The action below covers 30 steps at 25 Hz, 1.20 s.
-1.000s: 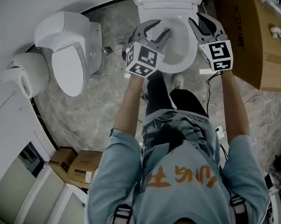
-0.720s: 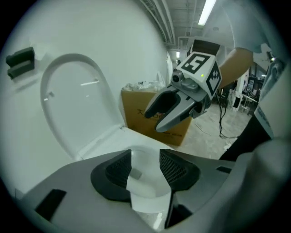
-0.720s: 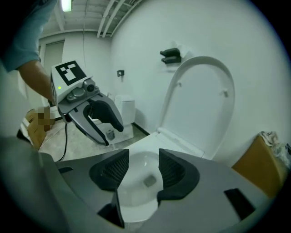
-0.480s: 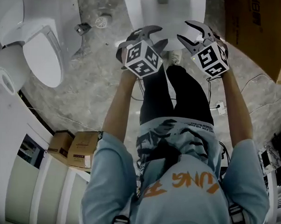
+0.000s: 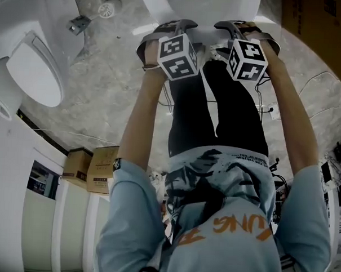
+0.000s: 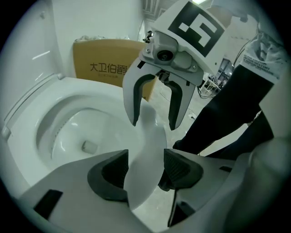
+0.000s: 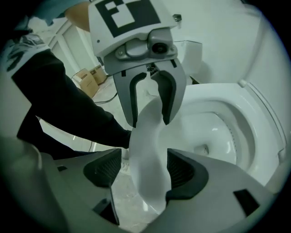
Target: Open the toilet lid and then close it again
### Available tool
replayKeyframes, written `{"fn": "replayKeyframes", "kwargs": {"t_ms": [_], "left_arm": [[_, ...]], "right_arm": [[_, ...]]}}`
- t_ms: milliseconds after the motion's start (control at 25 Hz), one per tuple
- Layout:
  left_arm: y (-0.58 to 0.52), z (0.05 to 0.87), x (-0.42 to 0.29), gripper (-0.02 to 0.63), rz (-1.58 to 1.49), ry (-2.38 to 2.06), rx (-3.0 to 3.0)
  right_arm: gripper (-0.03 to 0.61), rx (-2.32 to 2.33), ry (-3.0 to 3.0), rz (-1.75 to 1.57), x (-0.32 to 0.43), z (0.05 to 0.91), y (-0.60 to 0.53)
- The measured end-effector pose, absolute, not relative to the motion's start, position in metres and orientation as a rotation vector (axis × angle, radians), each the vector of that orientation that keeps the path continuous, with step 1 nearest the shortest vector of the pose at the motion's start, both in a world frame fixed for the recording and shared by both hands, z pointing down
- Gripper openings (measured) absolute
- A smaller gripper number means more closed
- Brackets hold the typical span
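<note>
Lid's up: the white plastic toilet lid [image 6: 32, 50] stands raised behind the open white ceramic bowl [image 6: 77, 127], so by my reckoning only closing remains, while left gripper [image 6: 148, 166] and right gripper [image 7: 145, 168] straddle the bowl's front rim [image 6: 148, 132], jaws spreading, pinching nothing.

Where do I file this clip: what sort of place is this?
Probably a sanitaryware showroom or storeroom, not a home bathroom: an open toilet, a second toilet standing nearby, and cardboard boxes on the stone-patterned floor.
</note>
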<state>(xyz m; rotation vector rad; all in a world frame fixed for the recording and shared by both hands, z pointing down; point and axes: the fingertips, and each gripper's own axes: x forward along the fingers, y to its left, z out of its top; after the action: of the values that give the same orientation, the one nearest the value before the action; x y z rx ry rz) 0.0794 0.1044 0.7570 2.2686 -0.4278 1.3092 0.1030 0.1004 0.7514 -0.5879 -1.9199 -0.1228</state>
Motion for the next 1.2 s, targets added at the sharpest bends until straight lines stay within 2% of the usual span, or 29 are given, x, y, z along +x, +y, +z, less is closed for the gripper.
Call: {"fn": "replayKeyframes", "kwargs": {"t_ms": [240,400,720,1200], "left_arm": [[0.105,0.76,0.082,0.296,1.316,-0.349,2.294],[0.115,0.768,0.085,0.323,1.37,-0.281,2.292],[0.112,0.774,0.092,0.324,1.384,-0.339,2.293],[0.113,0.739,0.091,0.317,1.648,-0.485,2.463]], "right_arm": [[0.323,-0.645,-1.828,-0.211,0.102,0.778,0.107],[0.29,-0.669,-1.76,-0.281,0.101,0.786,0.109],[0.278,-0.652,-1.766,-0.309,0.1,0.777,0.112],[0.261,-0.613,-1.834,-0.313,0.102,0.722,0.113]]}}
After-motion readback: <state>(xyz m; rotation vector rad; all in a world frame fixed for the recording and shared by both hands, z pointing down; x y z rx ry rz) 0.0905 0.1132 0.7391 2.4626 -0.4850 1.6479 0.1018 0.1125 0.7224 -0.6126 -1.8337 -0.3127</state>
